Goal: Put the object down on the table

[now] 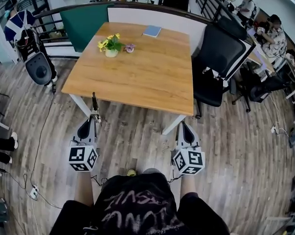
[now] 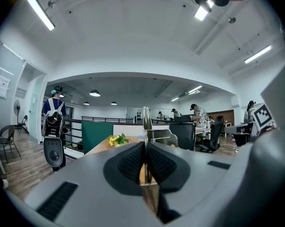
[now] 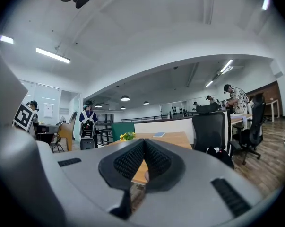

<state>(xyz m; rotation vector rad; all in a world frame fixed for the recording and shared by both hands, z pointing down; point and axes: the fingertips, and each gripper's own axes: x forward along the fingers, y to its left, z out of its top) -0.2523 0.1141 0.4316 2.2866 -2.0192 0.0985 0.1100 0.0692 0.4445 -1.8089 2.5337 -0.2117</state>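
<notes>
A thin, flat, dark stick-like tool stands up out of my left gripper, which is shut on its lower end; what kind of tool it is I cannot tell. In the left gripper view the tool rises as a narrow metal strip from the closed pads of that gripper. My right gripper is shut with nothing in it, and its pads meet at the tip in the right gripper view. Both grippers hang over the wooden floor just short of the near edge of the wooden table.
On the far part of the table stand a small pot of yellow flowers, a small purple object and a blue notebook. A black office chair is at the table's right side. A black speaker-like device and cables are on the left.
</notes>
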